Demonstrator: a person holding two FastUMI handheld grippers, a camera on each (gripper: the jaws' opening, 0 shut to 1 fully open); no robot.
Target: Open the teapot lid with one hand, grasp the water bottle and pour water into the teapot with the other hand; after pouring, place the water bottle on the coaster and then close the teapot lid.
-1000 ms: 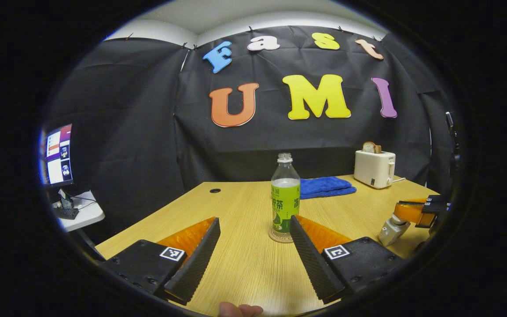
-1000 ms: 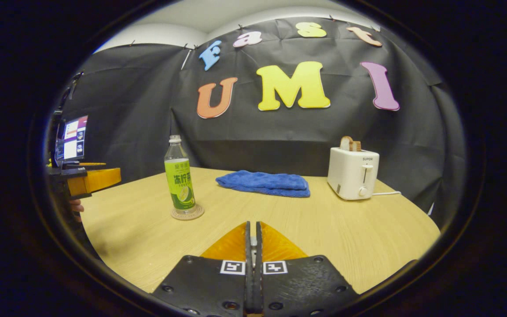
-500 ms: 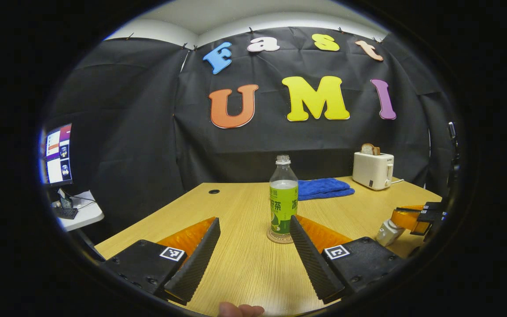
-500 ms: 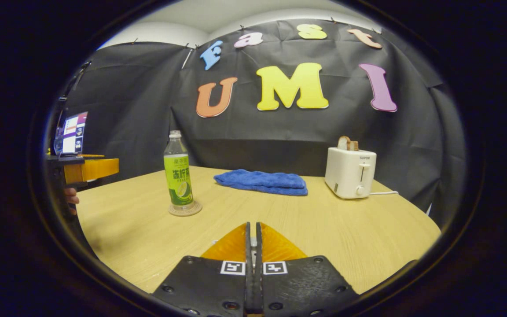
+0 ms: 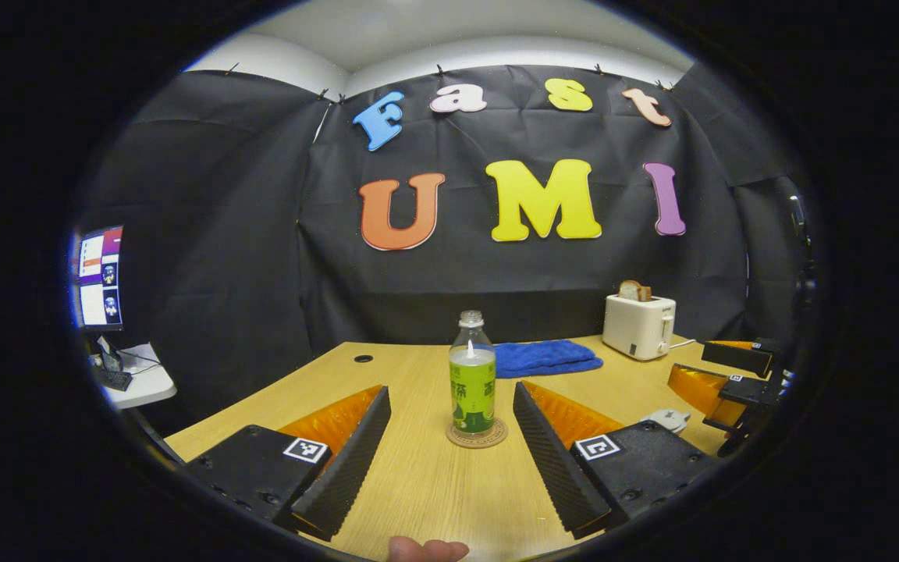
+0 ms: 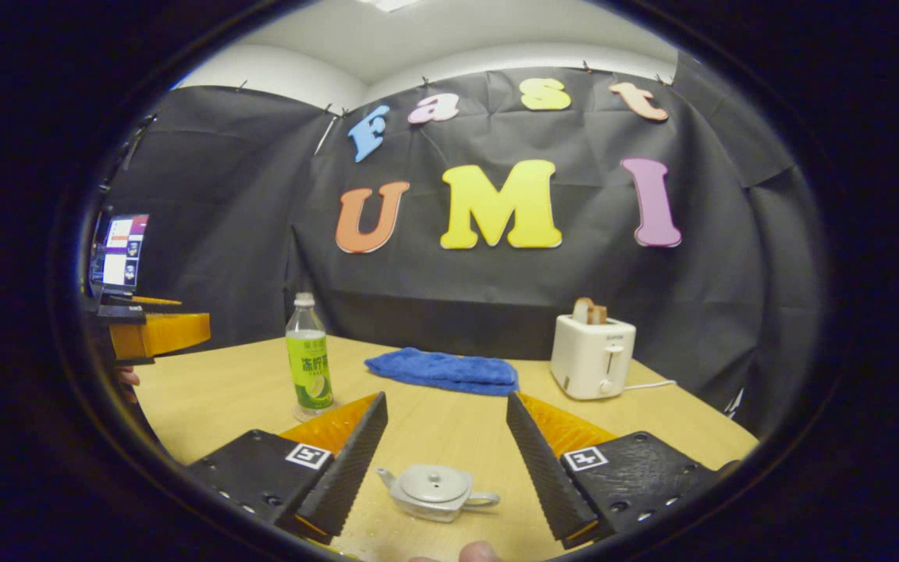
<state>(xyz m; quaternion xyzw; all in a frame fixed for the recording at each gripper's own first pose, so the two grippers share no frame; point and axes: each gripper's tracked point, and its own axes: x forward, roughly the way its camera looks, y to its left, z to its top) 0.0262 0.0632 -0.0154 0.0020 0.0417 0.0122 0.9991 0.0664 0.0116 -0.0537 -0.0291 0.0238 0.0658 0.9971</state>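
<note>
The right gripper [image 6: 443,453] hangs with its two fingers spread wide and nothing between them. Below and just ahead of it a small grey metal teapot [image 6: 435,493] sits on the pale wooden table [image 6: 449,421], its domed lid [image 6: 432,485] seated on the body, spout to one side and handle to the other. The left gripper [image 5: 451,446] is likewise wide open and empty, held low over the table; its orange-backed body also shows at the left edge of the right gripper view [image 6: 154,331].

Straight ahead of the left gripper, the clear plastic water bottle with a green label [image 5: 472,376] stands upright and uncapped on a round cork coaster [image 5: 477,433], apart from both fingers. Farther back lie a folded blue towel [image 5: 545,357] and a white toaster with bread in its slots [image 5: 639,326].

By the look of it the lid is closed and the bottle parked, so the task seems done or nearly so. The risks now are small ones: a careless sweep of the open left fingers could clip the tall, uncapped bottle and tip water across the table, and a low pass of the right gripper could knock the light teapot or dislodge its lid.
</note>
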